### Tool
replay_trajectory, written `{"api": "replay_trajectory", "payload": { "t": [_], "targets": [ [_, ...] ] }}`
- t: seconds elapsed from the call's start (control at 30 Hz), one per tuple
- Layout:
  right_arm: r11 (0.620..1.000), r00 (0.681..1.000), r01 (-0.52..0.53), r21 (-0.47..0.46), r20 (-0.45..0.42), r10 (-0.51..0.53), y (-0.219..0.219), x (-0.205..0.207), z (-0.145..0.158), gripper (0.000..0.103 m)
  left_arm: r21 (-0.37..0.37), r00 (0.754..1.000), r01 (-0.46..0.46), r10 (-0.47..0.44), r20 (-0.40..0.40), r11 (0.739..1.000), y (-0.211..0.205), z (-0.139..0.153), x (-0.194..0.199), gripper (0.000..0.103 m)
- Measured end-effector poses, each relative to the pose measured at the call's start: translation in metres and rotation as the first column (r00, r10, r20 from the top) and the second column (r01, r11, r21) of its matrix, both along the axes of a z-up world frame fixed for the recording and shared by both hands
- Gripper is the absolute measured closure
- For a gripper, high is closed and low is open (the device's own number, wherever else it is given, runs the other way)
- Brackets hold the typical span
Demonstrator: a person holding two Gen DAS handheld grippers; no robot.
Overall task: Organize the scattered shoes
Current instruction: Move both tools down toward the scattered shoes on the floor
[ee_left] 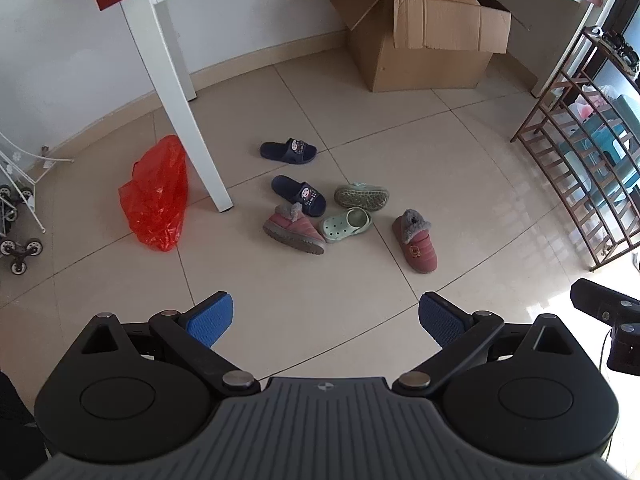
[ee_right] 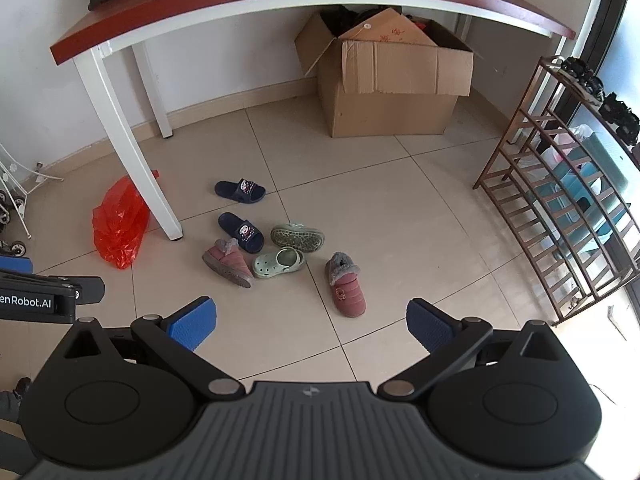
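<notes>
Several small shoes lie scattered on the tiled floor. Two navy slides (ee_left: 289, 151) (ee_left: 299, 195), two pale green clogs, one upright (ee_left: 346, 225) and one sole-up (ee_left: 362, 197), and two pink fur-lined boots (ee_left: 294, 229) (ee_left: 415, 241). In the right wrist view the nearest pink boot (ee_right: 346, 285) lies just ahead. My left gripper (ee_left: 326, 320) is open and empty, held above the floor short of the shoes. My right gripper (ee_right: 312, 322) is open and empty too, also short of them.
A brown slatted shoe rack (ee_right: 560, 216) stands at the right. A white-legged table (ee_right: 128, 152) with a red-brown top spans the back, an open cardboard box (ee_right: 392, 88) beneath it. A red plastic bag (ee_left: 158, 196) lies by the table leg. A wheeled cart (ee_left: 16, 216) is far left.
</notes>
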State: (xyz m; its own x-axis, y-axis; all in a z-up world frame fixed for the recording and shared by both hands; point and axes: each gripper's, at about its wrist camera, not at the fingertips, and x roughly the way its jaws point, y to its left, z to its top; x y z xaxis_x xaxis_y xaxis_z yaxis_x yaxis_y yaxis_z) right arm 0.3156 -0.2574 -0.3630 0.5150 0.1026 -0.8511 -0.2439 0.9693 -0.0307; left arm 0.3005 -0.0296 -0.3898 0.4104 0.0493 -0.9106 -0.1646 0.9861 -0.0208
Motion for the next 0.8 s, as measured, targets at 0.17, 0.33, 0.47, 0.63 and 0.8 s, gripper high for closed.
{"api": "replay_trajectory", "payload": {
  "t": [0.17,0.33,0.47,0.63,0.8],
  "targets": [
    [1.0,1.0,0.009,-0.024,-0.03,-0.01,0.028,0.047,-0.055,0.0,-0.006,0.999,0.021,-0.021,-0.026,1.0,0.026,-0.047,0.046,0.003],
    [0.999,0.998,0.018,-0.047,-0.059,-0.021,0.056,0.095,-0.109,0.0,-0.012,0.998,0.042,-0.043,-0.053,0.999,0.052,-0.094,0.092,0.003],
    [0.997,0.997,-0.016,-0.077,-0.071,0.011,0.066,0.126,-0.14,0.0,-0.012,0.996,0.06,-0.061,-0.066,0.998,0.069,-0.133,0.126,0.003],
    [0.992,0.992,-0.08,-0.1,-0.101,0.07,0.079,0.164,-0.204,0.001,0.005,0.995,0.086,-0.086,-0.059,0.996,0.078,-0.185,0.157,0.003],
    [0.979,0.982,-0.164,-0.12,-0.111,0.151,0.087,0.202,-0.272,0.003,0.004,0.993,0.109,-0.109,-0.048,0.994,0.085,-0.24,0.188,0.003]
  ]
}}
